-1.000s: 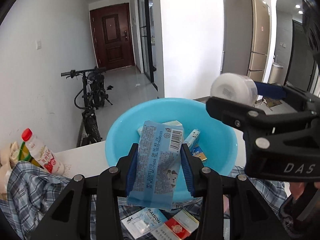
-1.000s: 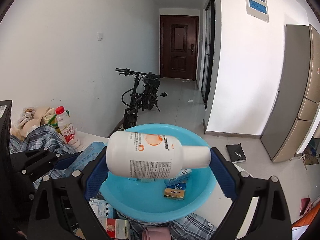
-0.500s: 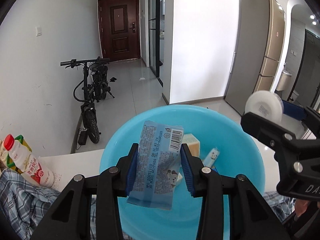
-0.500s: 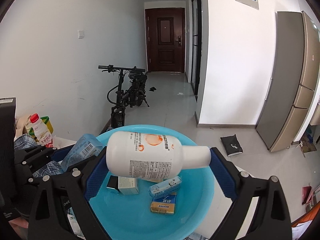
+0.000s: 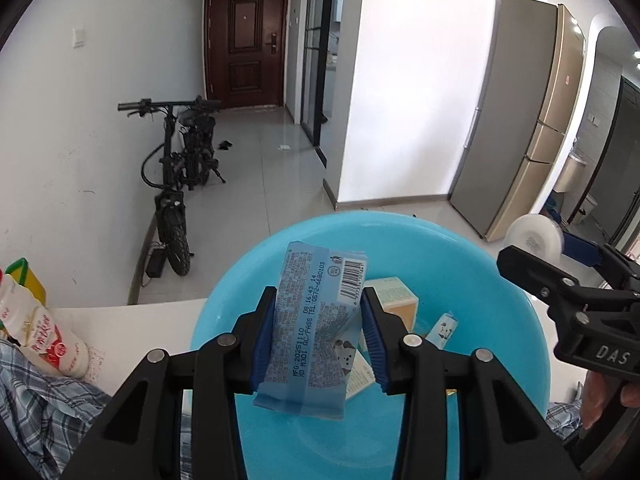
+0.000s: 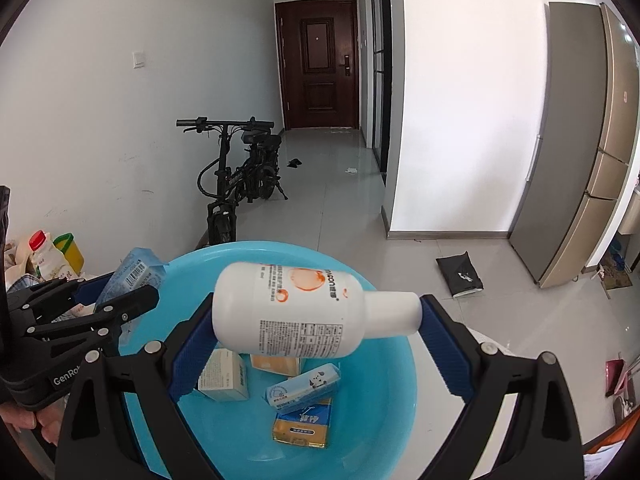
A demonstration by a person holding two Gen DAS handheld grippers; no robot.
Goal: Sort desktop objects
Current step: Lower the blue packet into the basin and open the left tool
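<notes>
My left gripper (image 5: 320,300) is shut on a light blue snack packet (image 5: 316,328), held upright over the blue basin (image 5: 500,320). In the right wrist view my right gripper (image 6: 316,308) is shut on a white bottle (image 6: 304,312) with orange print. The bottle lies sideways, clamped end to end between the blue pads, above the basin (image 6: 384,400). Several small boxes lie in the basin, among them a cream box (image 6: 224,374), a blue box (image 6: 304,388) and a yellow box (image 6: 304,424). Each gripper shows in the other's view: the right gripper (image 5: 560,268), the left gripper (image 6: 120,300).
A drink bottle with a red cap (image 5: 40,332) stands on the white table (image 5: 140,320) beside a plaid cloth (image 5: 40,412) at the left. Beyond the table edge are a bicycle (image 5: 176,184) against the wall and a fridge (image 5: 520,120) at the right.
Both grippers have moved forward and a little down with their loads, so they now hang over the basin. The packs on the cloth have dropped out of view.
</notes>
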